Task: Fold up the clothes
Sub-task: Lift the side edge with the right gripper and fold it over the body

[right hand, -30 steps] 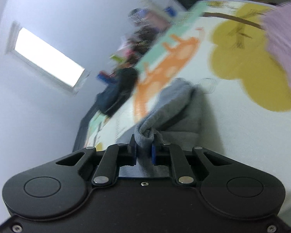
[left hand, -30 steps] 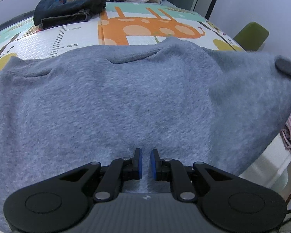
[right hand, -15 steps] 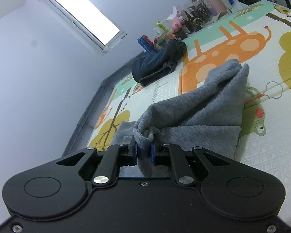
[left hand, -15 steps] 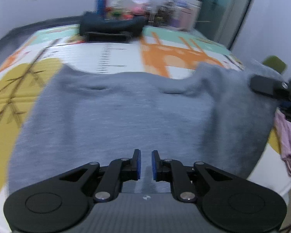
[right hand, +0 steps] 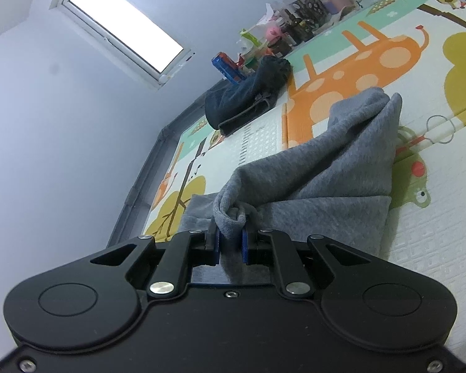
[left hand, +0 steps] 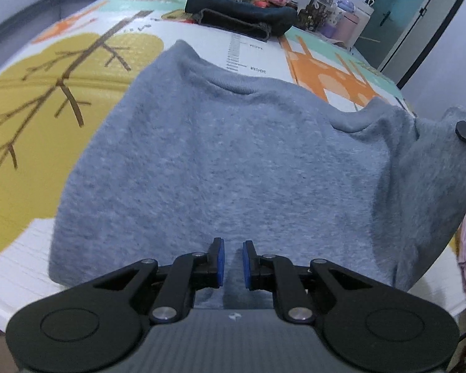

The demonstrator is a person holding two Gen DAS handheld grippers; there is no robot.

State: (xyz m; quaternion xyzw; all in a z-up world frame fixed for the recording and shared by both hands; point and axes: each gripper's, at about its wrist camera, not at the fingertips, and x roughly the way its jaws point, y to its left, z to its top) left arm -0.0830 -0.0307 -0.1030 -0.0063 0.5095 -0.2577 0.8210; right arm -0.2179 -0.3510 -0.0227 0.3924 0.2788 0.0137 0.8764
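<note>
Left gripper (left hand: pixel 232 262): narrow gap, fabric between pads; grip unclear.
Right gripper (right hand: pixel 230 244): clamped on bunched sweater edge.
Grey sweater (left hand: pixel 233 161): spread on play mat (left hand: pixel 46 93).
Dark garment (left hand: pixel 239 15): mat's 12 o'clock.

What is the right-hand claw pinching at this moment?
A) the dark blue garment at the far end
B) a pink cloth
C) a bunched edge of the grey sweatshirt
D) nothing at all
C: in the right wrist view, the right claw has a bunched fold of the grey sweatshirt squeezed between its blue pads.
</note>
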